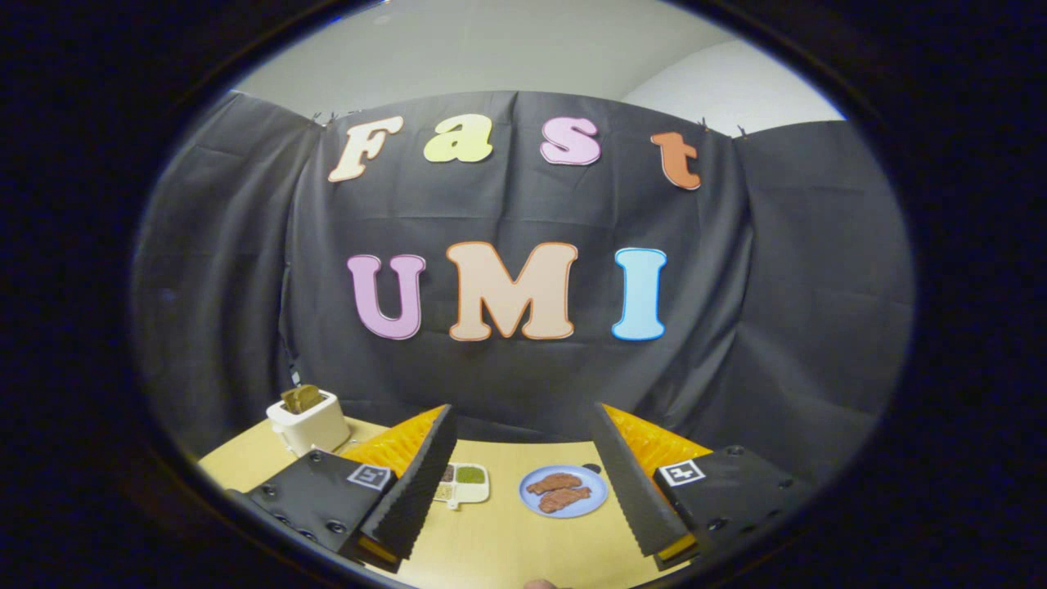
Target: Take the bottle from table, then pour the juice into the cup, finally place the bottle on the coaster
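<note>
Table spans ahead, toaster beyond fingers on one side. Plate with two pieces of food and small tray lie between fingers, further off. Where bottle, cup and coaster sit: cannot tell. Advice: tip view down, find bottle. Gripper spread wide, holding nothing, touching nothing.

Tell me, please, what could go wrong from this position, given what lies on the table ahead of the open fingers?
1. The gripper is open and holds nothing, raised above the table; coming down blind, it might strike the blue plate of food or the small compartment tray just ahead of the fingers.
2. The white toaster, toast standing in its slot, sits near the table's edge beyond one finger; a wide sweep could knock it.
</note>
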